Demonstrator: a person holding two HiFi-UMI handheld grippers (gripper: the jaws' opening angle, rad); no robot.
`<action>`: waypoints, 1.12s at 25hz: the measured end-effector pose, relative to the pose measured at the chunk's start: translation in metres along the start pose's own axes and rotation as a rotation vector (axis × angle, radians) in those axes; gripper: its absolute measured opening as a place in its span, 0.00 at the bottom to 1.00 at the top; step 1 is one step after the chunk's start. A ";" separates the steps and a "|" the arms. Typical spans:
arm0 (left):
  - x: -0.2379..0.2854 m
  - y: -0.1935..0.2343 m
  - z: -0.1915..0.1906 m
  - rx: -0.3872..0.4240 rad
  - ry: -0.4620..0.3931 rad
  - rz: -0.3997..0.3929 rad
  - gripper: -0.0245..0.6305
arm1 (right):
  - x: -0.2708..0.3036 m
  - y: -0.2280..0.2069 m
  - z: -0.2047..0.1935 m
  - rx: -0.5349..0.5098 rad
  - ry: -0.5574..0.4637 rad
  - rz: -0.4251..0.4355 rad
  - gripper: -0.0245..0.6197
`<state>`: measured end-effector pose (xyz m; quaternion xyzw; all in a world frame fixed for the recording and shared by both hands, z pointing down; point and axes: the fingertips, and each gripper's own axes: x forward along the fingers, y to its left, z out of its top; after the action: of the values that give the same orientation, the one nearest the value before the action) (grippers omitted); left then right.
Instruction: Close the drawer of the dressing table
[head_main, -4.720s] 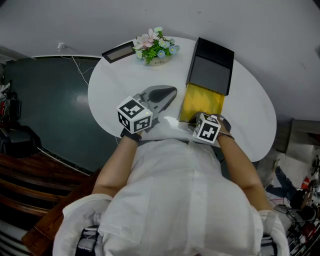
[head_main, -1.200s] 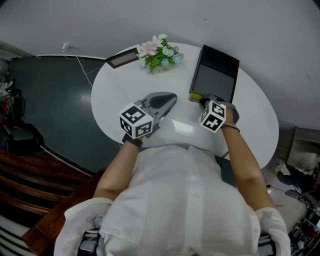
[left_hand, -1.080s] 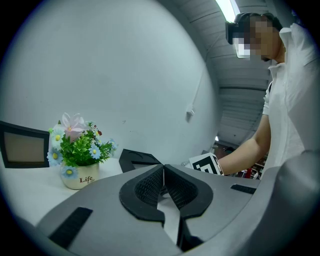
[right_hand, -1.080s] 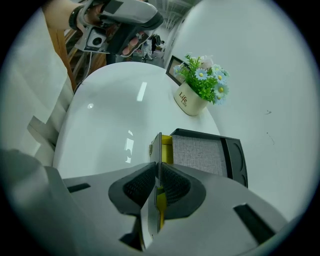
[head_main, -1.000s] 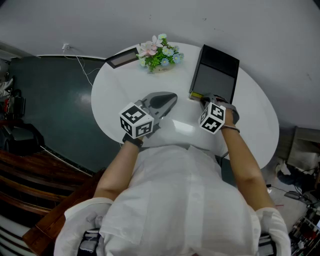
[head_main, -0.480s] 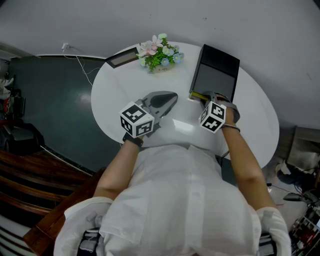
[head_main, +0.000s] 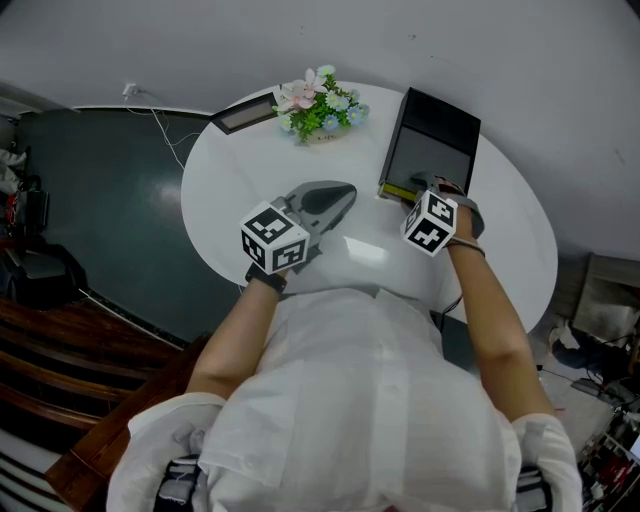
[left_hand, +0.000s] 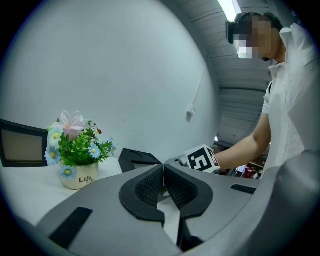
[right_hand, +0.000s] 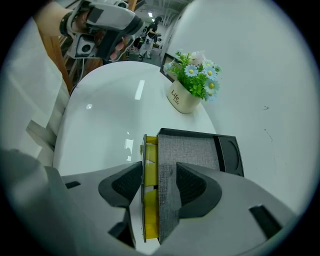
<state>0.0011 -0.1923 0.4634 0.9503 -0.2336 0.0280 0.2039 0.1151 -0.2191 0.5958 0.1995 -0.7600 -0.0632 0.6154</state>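
Right gripper (right_hand: 157, 181): jaws just opened wide, straddling the front of the yellow drawer (right_hand: 149, 200), which stands slightly out of the dressing table (right_hand: 192, 149) on the white table (head_main: 250, 180). Left gripper (left_hand: 164, 172): jaws together, empty.

A round, glossy white worktop (head_main: 240, 170) stands against a plain pale grey wall (head_main: 520, 50). To its left lies dark green floor (head_main: 90, 210), with dark reddish-brown wooden boards (head_main: 55, 340) nearer. A bright ceiling strip light (left_hand: 230, 8) glows overhead.
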 end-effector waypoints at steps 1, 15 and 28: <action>0.000 0.000 0.000 -0.001 -0.001 0.000 0.07 | 0.000 -0.001 0.000 0.008 0.000 0.009 0.36; 0.002 0.003 0.001 -0.008 -0.002 0.001 0.07 | 0.005 -0.008 -0.001 0.090 -0.028 0.176 0.37; 0.003 0.001 0.000 -0.007 0.001 0.001 0.07 | 0.004 -0.013 -0.002 0.086 -0.028 0.158 0.26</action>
<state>0.0030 -0.1944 0.4642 0.9494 -0.2342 0.0277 0.2073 0.1188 -0.2323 0.5957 0.1644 -0.7839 0.0156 0.5985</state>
